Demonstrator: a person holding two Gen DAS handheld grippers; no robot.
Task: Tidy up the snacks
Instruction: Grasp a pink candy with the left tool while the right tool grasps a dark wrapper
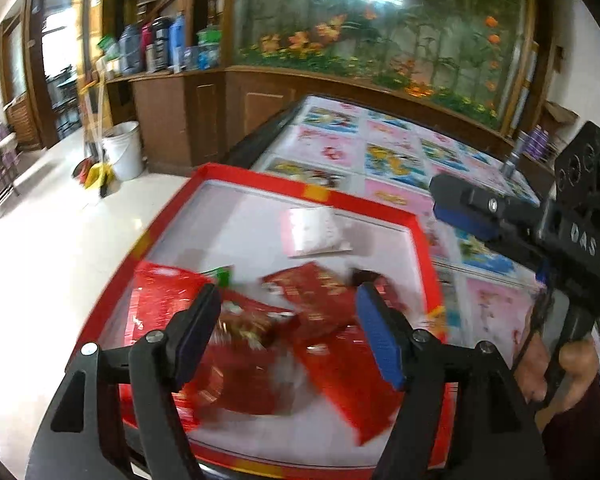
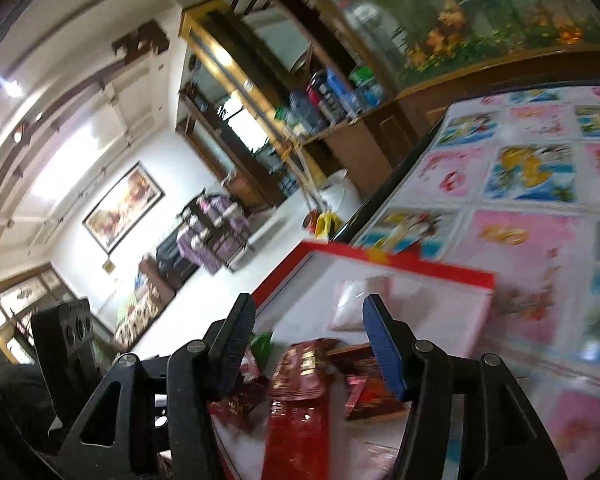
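The snack packets point(image 1: 320, 320) are red and glossy, and they lie in a loose pile inside a shallow tray point(image 1: 300, 188) with a red rim and a white floor. The pile takes the near half of the tray; the packets overlap each other, and the motion blur makes it hard to count them. One small green packet point(image 1: 222, 276) shows at the far left edge of the pile. A white pouch point(image 1: 318, 232) lies alone on the white floor in the far part of the tray, apart from the red pile.

The left gripper point(image 1: 288, 332) hovers above the pile with its fingers wide apart, and nothing is between them. The right gripper point(image 2: 312, 344) is also above the near part of the tray, tilted, with its fingers spread wide. One long red packet point(image 2: 300, 408) appears between its fingers in the right wrist view, but I cannot tell if they touch it. In the left wrist view, the right gripper point(image 1: 460, 212) is seen at the right side, above the tray's right rim.

The tray stands on a bench covered with a cloth point(image 1: 400, 152) of pink and blue cartoon squares. Behind the bench is a wooden cabinet point(image 1: 204, 108) with bottles point(image 1: 160, 44) on top, and a white bucket point(image 1: 122, 150) stands on the floor beside it.
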